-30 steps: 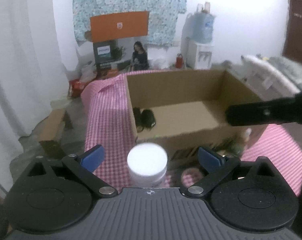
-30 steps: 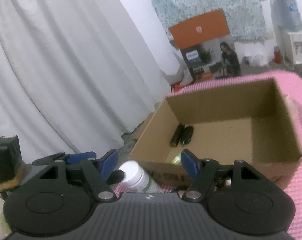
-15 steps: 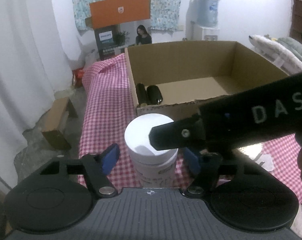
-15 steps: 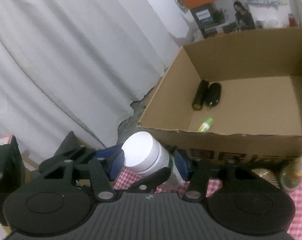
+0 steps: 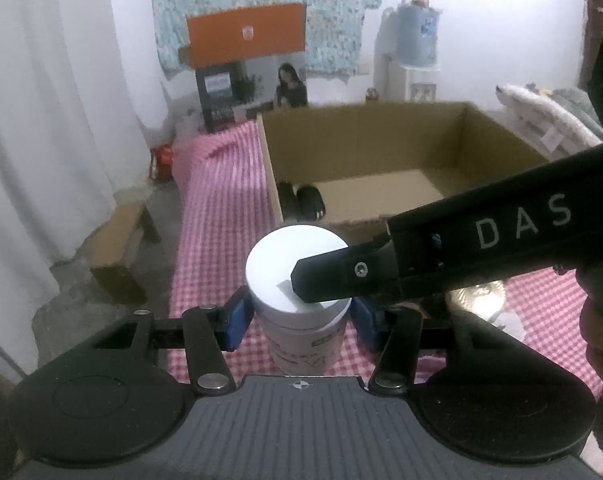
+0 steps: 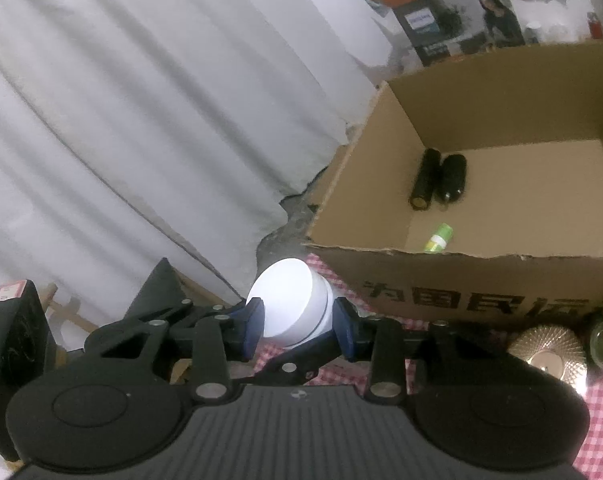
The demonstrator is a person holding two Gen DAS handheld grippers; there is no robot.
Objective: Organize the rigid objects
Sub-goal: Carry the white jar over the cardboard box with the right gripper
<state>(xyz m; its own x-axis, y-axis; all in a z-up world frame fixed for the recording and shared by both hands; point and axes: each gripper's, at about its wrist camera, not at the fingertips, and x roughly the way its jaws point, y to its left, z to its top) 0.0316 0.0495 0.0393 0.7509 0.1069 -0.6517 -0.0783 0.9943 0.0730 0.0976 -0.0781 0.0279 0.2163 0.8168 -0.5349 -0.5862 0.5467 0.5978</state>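
We see a white wall (image 5: 481,20) hung with a floral cloth (image 5: 269,12), a white curtain (image 6: 133,120) on the left, a bare concrete floor (image 5: 113,240), and a water dispenser (image 5: 415,60) in the corner.

Looking like a lived-in home rm: white curtains (image 6: 141,100) hanging along one side, floral cloth (image 5: 261,12) draping the wall, water dispenser (image 5: 415,60) standing at the back, bedding (image 5: 541,116) piling up nearby, pink checked cloth (image 5: 221,200) covering the surface.
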